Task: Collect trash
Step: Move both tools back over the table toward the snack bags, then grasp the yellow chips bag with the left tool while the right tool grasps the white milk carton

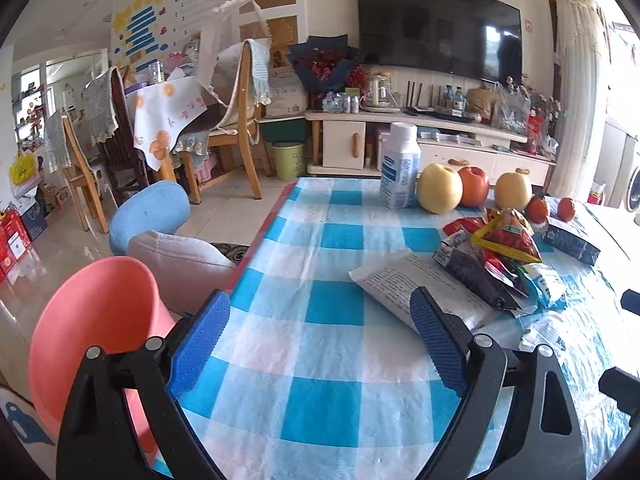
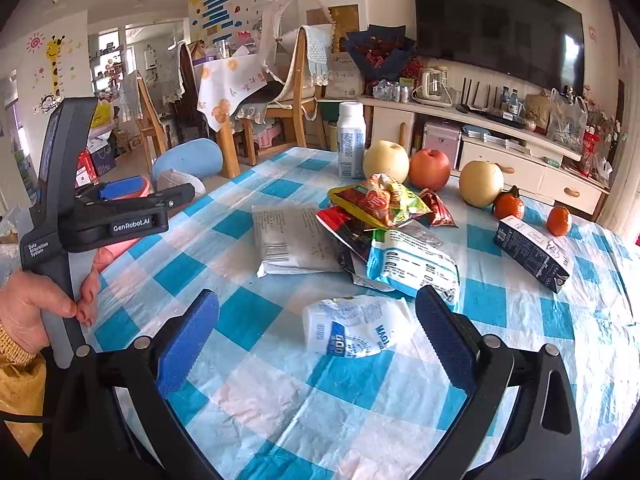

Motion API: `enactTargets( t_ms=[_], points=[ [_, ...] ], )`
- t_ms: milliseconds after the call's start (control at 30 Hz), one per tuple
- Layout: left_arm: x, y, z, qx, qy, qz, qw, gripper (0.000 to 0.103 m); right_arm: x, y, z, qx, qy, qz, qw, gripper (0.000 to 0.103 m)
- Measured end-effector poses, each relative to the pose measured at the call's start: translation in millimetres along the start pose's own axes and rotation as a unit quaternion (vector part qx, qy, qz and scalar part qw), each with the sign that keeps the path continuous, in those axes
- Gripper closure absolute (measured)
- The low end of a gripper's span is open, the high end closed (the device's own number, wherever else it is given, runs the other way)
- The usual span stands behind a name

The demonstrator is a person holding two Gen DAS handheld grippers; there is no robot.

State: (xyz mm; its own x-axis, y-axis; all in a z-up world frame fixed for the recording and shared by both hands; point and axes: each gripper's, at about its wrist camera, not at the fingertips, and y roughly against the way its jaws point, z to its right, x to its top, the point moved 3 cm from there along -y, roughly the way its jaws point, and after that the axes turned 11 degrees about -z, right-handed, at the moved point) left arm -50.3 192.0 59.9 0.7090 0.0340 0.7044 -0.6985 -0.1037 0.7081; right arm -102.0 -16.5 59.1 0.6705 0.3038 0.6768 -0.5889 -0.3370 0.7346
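Note:
A heap of snack wrappers [image 2: 380, 208] lies mid-table beside a flat white packet [image 2: 292, 240] and a blue-and-white bag [image 2: 416, 264]. Nearer me, a crumpled white wrapper [image 2: 356, 332] lies on the cloth just beyond my right gripper [image 2: 316, 308], whose wide-open jaws do not touch it. My left gripper [image 1: 320, 312] is open and empty over the table's left part, its right finger overlapping the white packet [image 1: 400, 280] in view. A pink bin [image 1: 92, 312] stands off the table's left edge. In the right wrist view a hand [image 2: 36, 304] holds the left gripper [image 2: 160, 189].
A white bottle [image 2: 351, 140], pears, an apple [image 2: 430, 168] and two tangerines [image 2: 509, 205] line the far side of the blue checked tablecloth [image 2: 280, 400]. A dark carton [image 2: 532, 252] lies at the right. Stools [image 1: 150, 216] and wooden chairs stand left of the table.

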Motion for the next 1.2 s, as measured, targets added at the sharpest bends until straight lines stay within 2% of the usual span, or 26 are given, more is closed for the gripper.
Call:
enactTargets(
  t_ms=[233,433,533,600,733,800,933,1033,1200],
  points=[
    [-8,-3,44,-0.026,-0.050,-0.013,0.9983,0.012,0,16,43,-0.012,-0.039,0.012,0.999,0.004],
    [-15,-17,65,-0.051,-0.035,-0.051,0.9968,0.012,-4,31,94,-0.025,-0.086,0.024,0.996,0.004],
    [-14,-26,78,-0.045,-0.031,-0.070,0.9961,0.012,-5,39,117,-0.044,-0.097,0.031,0.994,0.004],
    [-9,-26,85,-0.032,-0.036,-0.068,0.9966,0.012,-5,42,136,-0.060,-0.100,0.034,0.993,0.004],
    [11,-15,108,-0.036,-0.067,-0.049,0.9959,0.012,-7,41,177,-0.075,-0.130,0.034,0.988,0.004],
    [24,-13,123,-0.049,-0.085,-0.046,0.9941,0.012,-6,38,199,-0.076,-0.153,0.034,0.985,0.004],
    [50,-23,152,-0.103,-0.103,-0.065,0.9871,0.012,-2,20,236,-0.077,-0.182,0.023,0.980,0.004],
    [64,-37,175,-0.104,-0.138,-0.081,0.9817,0.012,2,-1,251,-0.076,-0.180,0.007,0.981,0.004],
    [74,-59,198,-0.086,-0.202,-0.104,0.9701,0.012,18,-32,258,-0.085,-0.121,-0.018,0.989,0.004]
  ],
)
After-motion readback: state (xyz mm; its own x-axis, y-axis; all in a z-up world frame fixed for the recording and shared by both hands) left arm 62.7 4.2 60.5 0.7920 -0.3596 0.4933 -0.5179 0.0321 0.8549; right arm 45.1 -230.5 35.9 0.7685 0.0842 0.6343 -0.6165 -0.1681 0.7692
